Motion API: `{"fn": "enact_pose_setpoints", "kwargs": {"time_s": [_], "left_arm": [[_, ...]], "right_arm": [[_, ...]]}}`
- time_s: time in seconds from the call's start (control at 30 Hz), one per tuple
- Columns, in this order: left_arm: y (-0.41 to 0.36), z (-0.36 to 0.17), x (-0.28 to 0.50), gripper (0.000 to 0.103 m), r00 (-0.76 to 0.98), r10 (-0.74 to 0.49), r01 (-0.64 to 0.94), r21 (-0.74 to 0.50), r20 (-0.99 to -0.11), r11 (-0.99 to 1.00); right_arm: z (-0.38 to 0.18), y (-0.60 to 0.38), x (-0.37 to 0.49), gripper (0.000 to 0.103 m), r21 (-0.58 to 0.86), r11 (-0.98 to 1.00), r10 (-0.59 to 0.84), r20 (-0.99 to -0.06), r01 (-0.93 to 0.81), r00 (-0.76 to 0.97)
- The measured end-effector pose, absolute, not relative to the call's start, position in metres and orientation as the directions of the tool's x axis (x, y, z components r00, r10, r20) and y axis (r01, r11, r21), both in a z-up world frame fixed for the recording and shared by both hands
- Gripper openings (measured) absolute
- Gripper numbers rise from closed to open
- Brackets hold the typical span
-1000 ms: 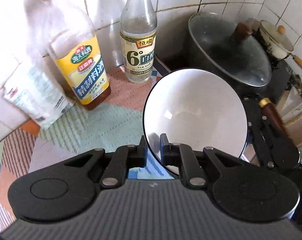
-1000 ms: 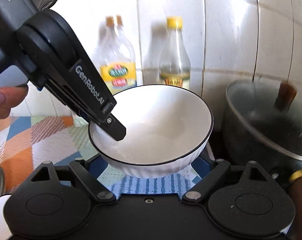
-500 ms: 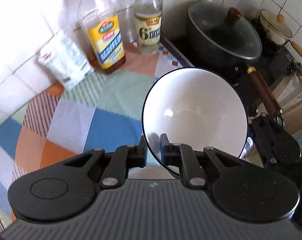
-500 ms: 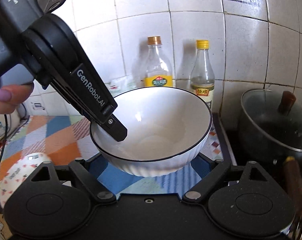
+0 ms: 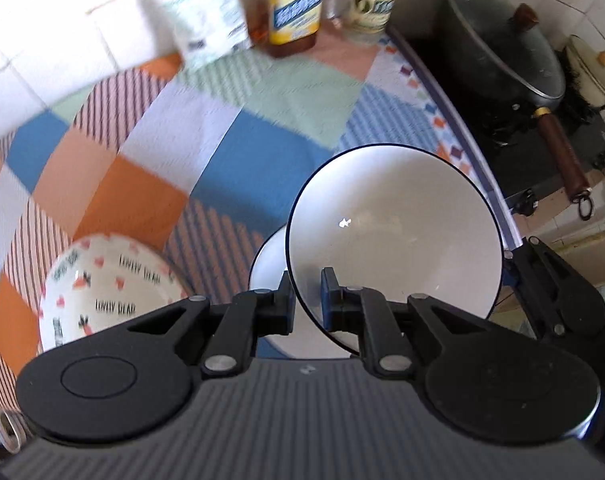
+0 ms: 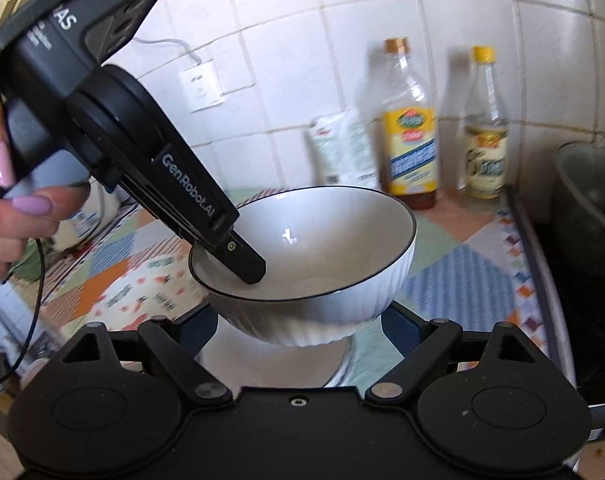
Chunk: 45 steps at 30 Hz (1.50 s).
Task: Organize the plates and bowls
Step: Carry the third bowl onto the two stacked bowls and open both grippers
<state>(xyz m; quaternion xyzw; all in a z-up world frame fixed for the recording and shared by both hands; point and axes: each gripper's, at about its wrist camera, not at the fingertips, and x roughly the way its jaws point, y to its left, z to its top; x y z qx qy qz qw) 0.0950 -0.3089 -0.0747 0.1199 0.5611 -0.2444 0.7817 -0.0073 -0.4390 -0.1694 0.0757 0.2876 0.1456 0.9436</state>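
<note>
A white bowl with a black rim hangs in the air, pinched at its rim by my left gripper, which is shut on it. The same bowl fills the middle of the right wrist view, with the left gripper reaching in from the upper left. My right gripper is open, its fingers spread on either side below the bowl without touching it. Under the held bowl sits another white bowl, also in the right wrist view. A patterned bowl stands left of it.
A patchwork cloth covers the counter. An oil bottle, a vinegar bottle and a white packet stand against the tiled wall. A lidded dark pot and a wooden-handled pan sit on the stove at right.
The left gripper has carried the white bowl back from the bottles towards the near counter. The patterned bowl and a second white bowl have come into view beneath it.
</note>
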Motion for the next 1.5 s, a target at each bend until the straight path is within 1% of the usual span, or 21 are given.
{"fn": "enact_pose_setpoints", "kwargs": {"time_s": [0.13, 0.2, 0.3, 0.4, 0.53, 0.7, 0.87, 0.97, 1.07, 1.17, 1.2, 1.27, 1.3, 1.33, 1.4, 1.5], "left_arm": [[-0.299, -0.09, 0.096, 0.012, 0.227, -0.238, 0.5, -0.096, -0.944, 0.861], [-0.297, -0.096, 0.095, 0.012, 0.232, -0.218, 0.504, -0.075, -0.948, 0.86], [-0.3, -0.103, 0.094, 0.013, 0.245, -0.171, 0.519, -0.02, -0.954, 0.854], [-0.3, -0.107, 0.097, 0.013, 0.254, -0.16, 0.511, -0.008, -0.954, 0.859], [-0.302, -0.11, 0.101, 0.014, 0.243, -0.153, 0.516, -0.006, -0.958, 0.857], [-0.312, -0.112, 0.091, 0.014, 0.283, -0.107, 0.544, 0.067, -0.953, 0.836], [-0.312, -0.12, 0.088, 0.016, 0.276, -0.046, 0.524, 0.11, -0.96, 0.845], [-0.313, -0.121, 0.085, 0.016, 0.295, -0.05, 0.523, 0.117, -0.954, 0.844], [-0.313, -0.123, 0.085, 0.016, 0.307, -0.048, 0.503, 0.119, -0.95, 0.856], [-0.309, -0.123, 0.088, 0.016, 0.299, -0.064, 0.468, 0.087, -0.952, 0.879], [-0.307, -0.12, 0.088, 0.018, 0.294, -0.074, 0.452, 0.07, -0.953, 0.889], [-0.302, -0.111, 0.087, 0.019, 0.314, -0.095, 0.429, 0.052, -0.944, 0.902], [-0.3, -0.106, 0.085, 0.023, 0.34, -0.088, 0.419, 0.067, -0.936, 0.905], [-0.298, -0.101, 0.083, 0.031, 0.358, -0.08, 0.412, 0.081, -0.93, 0.907], [-0.295, -0.095, 0.08, 0.04, 0.355, -0.091, 0.424, 0.073, -0.93, 0.903], [-0.288, -0.084, 0.074, 0.04, 0.325, -0.124, 0.462, 0.042, -0.938, 0.886]], "right_arm": [[-0.179, -0.432, -0.005, 0.092, 0.236, 0.934, 0.356, -0.55, -0.268, 0.756], [-0.184, -0.43, -0.002, 0.092, 0.238, 0.929, 0.37, -0.567, -0.283, 0.736], [-0.187, -0.422, -0.002, 0.092, 0.204, 0.931, 0.363, -0.582, -0.302, 0.728], [-0.192, -0.42, 0.002, 0.092, 0.218, 0.929, 0.369, -0.596, -0.298, 0.713], [-0.192, -0.413, 0.005, 0.092, 0.161, 0.942, 0.328, -0.616, -0.293, 0.716], [-0.191, -0.413, 0.006, 0.092, 0.138, 0.947, 0.309, -0.638, -0.29, 0.705], [-0.188, -0.399, 0.003, 0.092, 0.04, 0.951, 0.253, -0.669, -0.306, 0.699], [-0.19, -0.402, 0.002, 0.094, 0.061, 0.952, 0.263, -0.66, -0.3, 0.704], [-0.192, -0.406, 0.002, 0.093, 0.085, 0.956, 0.267, -0.652, -0.281, 0.71], [-0.195, -0.407, 0.001, 0.093, 0.116, 0.96, 0.268, -0.649, -0.256, 0.712], [-0.195, -0.406, 0.001, 0.093, 0.119, 0.962, 0.264, -0.651, -0.247, 0.712], [-0.193, -0.405, -0.004, 0.094, 0.116, 0.966, 0.25, -0.649, -0.231, 0.719], [-0.191, -0.405, -0.006, 0.094, 0.121, 0.966, 0.251, -0.643, -0.228, 0.724], [-0.189, -0.407, -0.01, 0.094, 0.133, 0.966, 0.256, -0.636, -0.223, 0.728], [-0.186, -0.411, -0.016, 0.094, 0.168, 0.963, 0.268, -0.618, -0.208, 0.739], [-0.182, -0.421, -0.023, 0.094, 0.223, 0.96, 0.274, -0.602, -0.171, 0.75]]}}
